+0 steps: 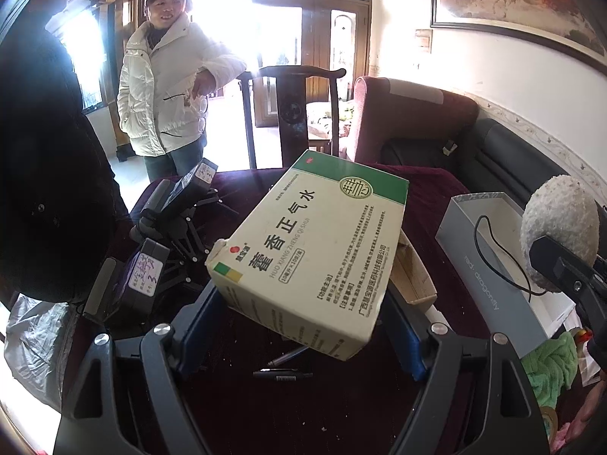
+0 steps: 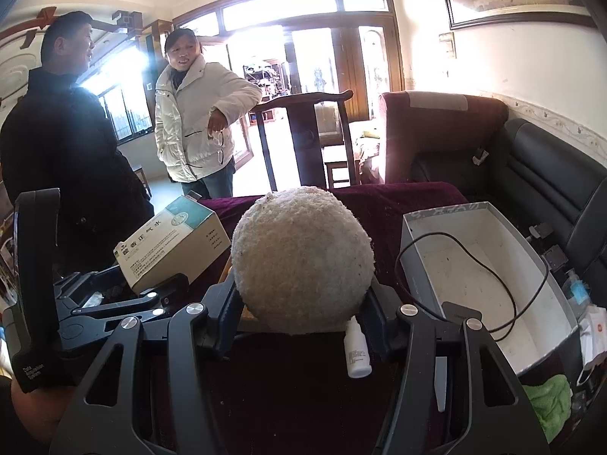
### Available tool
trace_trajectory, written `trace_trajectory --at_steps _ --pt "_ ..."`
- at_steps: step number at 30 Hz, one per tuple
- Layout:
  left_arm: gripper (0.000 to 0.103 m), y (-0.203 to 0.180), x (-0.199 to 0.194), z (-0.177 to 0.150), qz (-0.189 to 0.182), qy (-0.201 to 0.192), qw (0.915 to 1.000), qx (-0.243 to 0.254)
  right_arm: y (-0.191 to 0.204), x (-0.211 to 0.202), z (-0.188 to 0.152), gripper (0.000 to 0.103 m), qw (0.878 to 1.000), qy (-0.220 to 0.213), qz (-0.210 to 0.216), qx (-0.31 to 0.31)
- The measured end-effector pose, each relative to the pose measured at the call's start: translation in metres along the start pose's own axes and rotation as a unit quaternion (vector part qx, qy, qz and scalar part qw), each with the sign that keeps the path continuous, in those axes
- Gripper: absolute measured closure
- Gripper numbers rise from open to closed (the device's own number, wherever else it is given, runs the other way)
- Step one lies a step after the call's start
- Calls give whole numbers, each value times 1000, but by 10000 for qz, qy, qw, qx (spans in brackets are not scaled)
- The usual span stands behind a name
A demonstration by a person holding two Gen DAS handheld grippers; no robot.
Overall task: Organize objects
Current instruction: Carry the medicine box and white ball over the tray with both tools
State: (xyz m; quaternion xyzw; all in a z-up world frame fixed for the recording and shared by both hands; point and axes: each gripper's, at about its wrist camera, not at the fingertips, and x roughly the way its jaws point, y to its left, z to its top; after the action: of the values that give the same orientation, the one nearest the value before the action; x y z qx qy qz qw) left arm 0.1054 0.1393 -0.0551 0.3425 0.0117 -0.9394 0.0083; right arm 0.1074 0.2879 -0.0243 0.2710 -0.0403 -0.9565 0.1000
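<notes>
- Left wrist view: the left gripper (image 1: 299, 316) has its fingers clenched on a cream and green medicine box (image 1: 309, 250). The blue pads press its two long sides, and the box is lifted off the bench (image 1: 428, 197), tilted, with its green end pointing toward the far edge.
- Below the lifted box, on the dark maroon cloth that covers the bench, lie a black pen (image 1: 282, 374) and a silvery pen (image 1: 286, 356), close together near the front edge.
- A flattened brown cardboard piece (image 1: 411, 273) rests on the cloth just right of the box.
- Right wrist view: the right gripper (image 2: 301, 313) has its fingers closed around a fuzzy white ball (image 2: 303, 259), gripping it on both sides and holding it above the cloth.
- A small white dropper bottle (image 2: 356, 352) lies on the cloth beneath the ball, beside the right-hand finger.
- Toward the bench's right edge stands an open grey box (image 2: 421, 242) with a white inside; a thin black cable (image 2: 489, 265) loops through it.
- A green cloth (image 2: 550, 398) lies at the front right corner.
- Beyond the far edge stand a dark wooden chair (image 2: 303, 129) and two people, one in a white jacket (image 2: 197, 113), one in black (image 2: 57, 144).
</notes>
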Motion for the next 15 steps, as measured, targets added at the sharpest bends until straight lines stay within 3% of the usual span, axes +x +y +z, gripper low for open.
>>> trace_trajectory --at_steps 6,11,15 --pt "23 3 17 16 5 91 9999 -51 -1 16 9 48 9999 106 -3 43" --pt "23 16 37 38 -355 215 9986 -330 -4 33 17 48 9997 195 39 154" --pt "23 24 51 52 -391 238 9981 -410 -10 47 24 48 9992 258 55 287"
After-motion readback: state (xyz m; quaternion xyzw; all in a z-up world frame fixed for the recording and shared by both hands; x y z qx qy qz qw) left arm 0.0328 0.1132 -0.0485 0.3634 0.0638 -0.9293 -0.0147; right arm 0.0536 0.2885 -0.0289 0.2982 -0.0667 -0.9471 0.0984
